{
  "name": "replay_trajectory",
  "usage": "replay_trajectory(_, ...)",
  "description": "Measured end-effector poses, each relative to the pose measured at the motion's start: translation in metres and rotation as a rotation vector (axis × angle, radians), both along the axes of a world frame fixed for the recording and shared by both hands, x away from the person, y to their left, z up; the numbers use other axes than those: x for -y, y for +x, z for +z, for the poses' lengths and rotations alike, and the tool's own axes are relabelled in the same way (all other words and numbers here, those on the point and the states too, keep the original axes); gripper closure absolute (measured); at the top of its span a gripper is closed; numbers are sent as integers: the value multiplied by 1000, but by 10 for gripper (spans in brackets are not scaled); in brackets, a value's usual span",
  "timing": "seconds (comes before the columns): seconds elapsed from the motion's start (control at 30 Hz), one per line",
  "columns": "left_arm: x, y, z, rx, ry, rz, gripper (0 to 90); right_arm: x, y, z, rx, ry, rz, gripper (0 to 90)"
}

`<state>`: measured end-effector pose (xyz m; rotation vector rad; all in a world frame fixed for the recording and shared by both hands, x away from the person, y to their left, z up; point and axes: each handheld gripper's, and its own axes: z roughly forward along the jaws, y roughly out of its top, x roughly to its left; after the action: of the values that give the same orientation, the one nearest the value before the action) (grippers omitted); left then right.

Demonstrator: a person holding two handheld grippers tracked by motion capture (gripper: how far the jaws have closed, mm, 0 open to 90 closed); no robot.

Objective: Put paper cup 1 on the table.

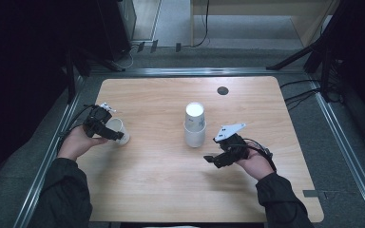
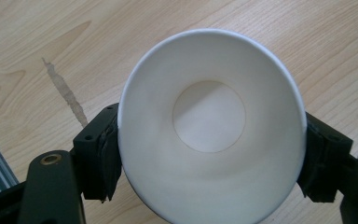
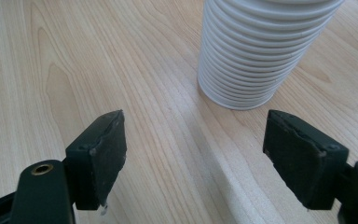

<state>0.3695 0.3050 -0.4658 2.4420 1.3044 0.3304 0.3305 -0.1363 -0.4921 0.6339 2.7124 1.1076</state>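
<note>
Right gripper nearest the person: jaws spread wide, nothing between them, only bare wooden table. Just ahead of its fingertips, toward the right-hand pad, stands the stack of paper cups, upside down, nested rims showing as ribs down the side. Not touching.

Left gripper: jaws pinch a single white paper cup from both sides, pads on the outer wall just under the rim. Mouth faces the camera, empty inside. In the high view that cup sits at the table's left side, well apart from the stack.

Handling, as I judge it: cup is very light, thin-walled, crushes easily (rim already looks slightly oval between the pads). Light squeeze, near the rolled rim where it's stiffest. Stack likely sticks together, so take the top cup alone, high on its wall.
</note>
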Motion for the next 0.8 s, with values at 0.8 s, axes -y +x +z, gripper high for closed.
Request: replay_trajectory(0.8,7,2,-9,-18,-5,-22,157,-2,-2,1,7,6,13,214)
